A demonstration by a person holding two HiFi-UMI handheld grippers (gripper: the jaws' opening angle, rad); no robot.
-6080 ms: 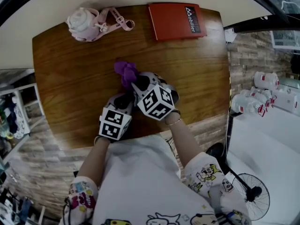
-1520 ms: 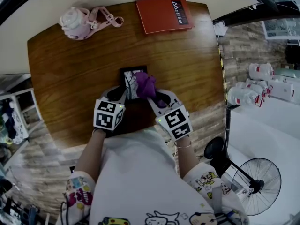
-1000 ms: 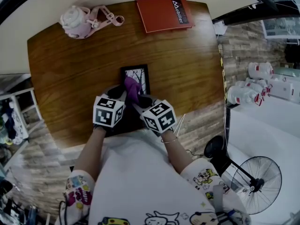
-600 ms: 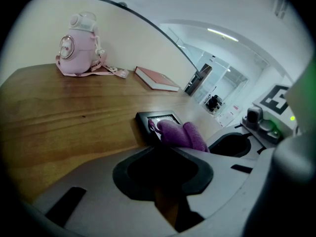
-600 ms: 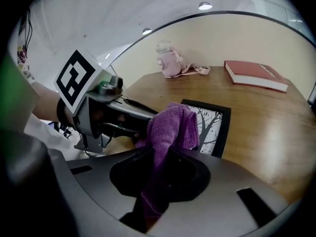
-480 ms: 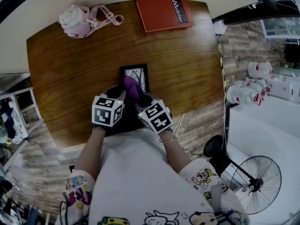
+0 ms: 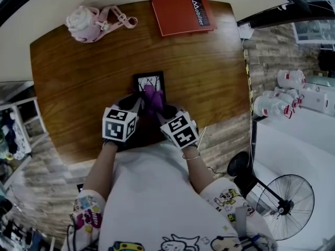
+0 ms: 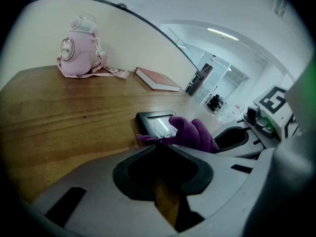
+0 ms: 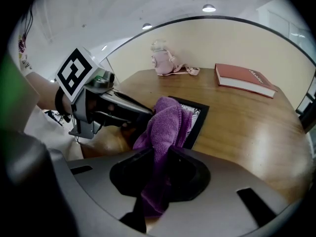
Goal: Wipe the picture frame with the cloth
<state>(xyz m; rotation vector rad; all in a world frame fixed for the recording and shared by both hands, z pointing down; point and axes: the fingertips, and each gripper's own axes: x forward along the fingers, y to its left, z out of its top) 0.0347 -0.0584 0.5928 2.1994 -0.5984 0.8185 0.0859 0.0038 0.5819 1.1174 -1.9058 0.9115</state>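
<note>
A small black picture frame (image 7: pixel 149 81) lies flat in the middle of the wooden table (image 7: pixel 78 77). My left gripper (image 7: pixel 137 102) rests at the frame's near left edge with its jaws narrow on that edge; the cloth hides part of the contact. In the left gripper view the frame (image 8: pixel 154 123) sits just past my left gripper (image 8: pixel 161 144). My right gripper (image 9: pixel 160 154) is shut on a purple cloth (image 9: pixel 168 122), which hangs bunched from its jaws. The cloth (image 7: pixel 153 97) lies on the near half of the frame (image 9: pixel 199 118), next to the left gripper (image 9: pixel 140 113).
A pink bottle with a strap (image 7: pixel 84 22) stands at the table's far left. A red book (image 7: pixel 183 14) lies at the far right edge. Right of the table are a standing fan (image 7: pixel 285 208) and several white containers (image 7: pixel 277 109) on the floor.
My right gripper has shifted a little to the right and rolled, dragging the cloth across the frame's near part. The left gripper and the frame have stayed put.
</note>
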